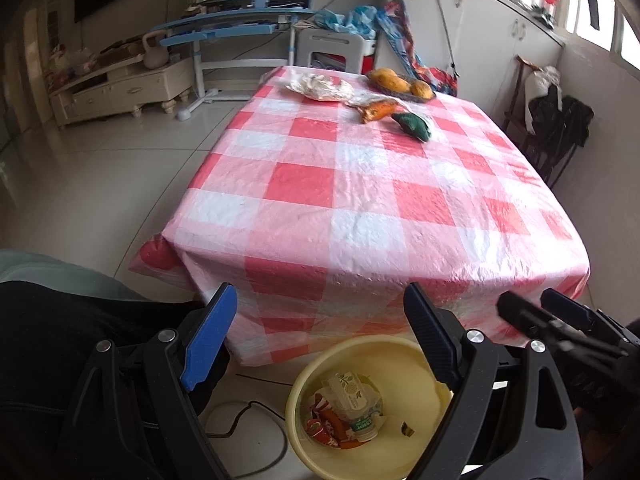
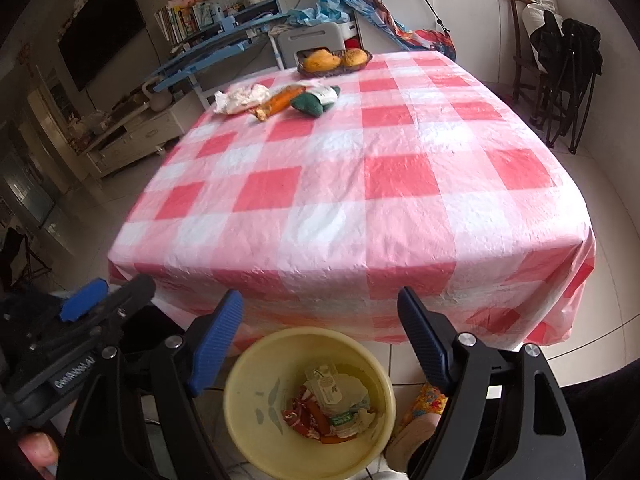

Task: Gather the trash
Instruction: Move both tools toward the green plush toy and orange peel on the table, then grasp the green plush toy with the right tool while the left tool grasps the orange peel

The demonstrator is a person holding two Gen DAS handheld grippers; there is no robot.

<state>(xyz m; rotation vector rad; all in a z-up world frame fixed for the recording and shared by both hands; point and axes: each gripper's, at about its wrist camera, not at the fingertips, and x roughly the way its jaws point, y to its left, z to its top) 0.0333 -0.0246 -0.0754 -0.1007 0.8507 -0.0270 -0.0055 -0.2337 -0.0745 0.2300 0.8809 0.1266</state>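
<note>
Beyond table (image 1: 360, 184), fruit basket (image 1: 400, 82), blue desk (image 1: 224, 28), chair (image 2: 310, 42)

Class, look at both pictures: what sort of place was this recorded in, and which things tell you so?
Most likely a lived-in home, a living or dining room. A table with a red-and-white checked tablecloth holds a fruit basket, a wall-mounted television hangs above a cream cabinet, and a study desk with books stands behind.

A pale yellow round bin (image 2: 256, 364) stands upright on the floor at the near edge of the table (image 2: 320, 184). In its bottom lie crumpled wrappers (image 2: 332, 408) — white, green and red. On the far part of the table lie three more pieces close together — a crumpled white wrapper (image 2: 240, 98), an orange packet (image 2: 280, 100) and a dark green packet (image 2: 312, 104).
</note>
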